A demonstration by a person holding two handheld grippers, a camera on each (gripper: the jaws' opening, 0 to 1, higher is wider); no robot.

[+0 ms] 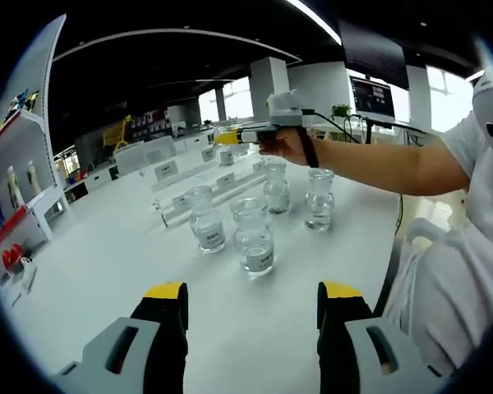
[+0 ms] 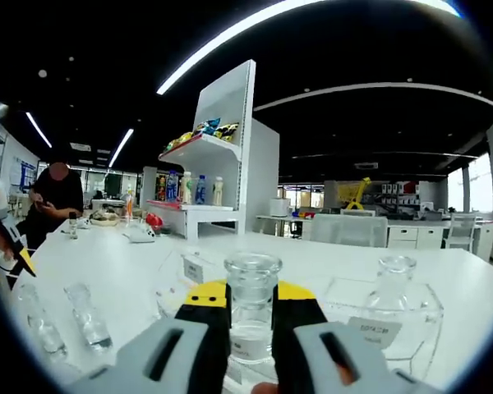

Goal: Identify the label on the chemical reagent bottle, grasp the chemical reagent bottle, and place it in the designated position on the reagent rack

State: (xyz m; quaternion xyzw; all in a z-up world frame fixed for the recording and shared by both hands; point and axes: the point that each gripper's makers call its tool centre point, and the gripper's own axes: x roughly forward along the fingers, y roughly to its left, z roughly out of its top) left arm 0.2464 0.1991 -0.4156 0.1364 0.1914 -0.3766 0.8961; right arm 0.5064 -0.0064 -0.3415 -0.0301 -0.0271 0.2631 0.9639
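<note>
The right hand-held gripper (image 2: 251, 328) is clenched on a reagent bottle (image 2: 251, 308), lifted over the white bench (image 2: 131, 263) toward the clear rack (image 1: 199, 193). The left hand-held gripper (image 1: 251, 308) hangs released. Placement remains; four bottles (image 1: 253, 236) wait.

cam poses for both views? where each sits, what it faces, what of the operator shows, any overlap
Left gripper view: rides the left tongs, low over the white table, facing four glass bottles; the person's arm and the right tongs enter from the right.
Right gripper view: rides the right tongs, shut on a clear reagent bottle, facing a shelf unit.
Shared: the table, the shelving.
</note>
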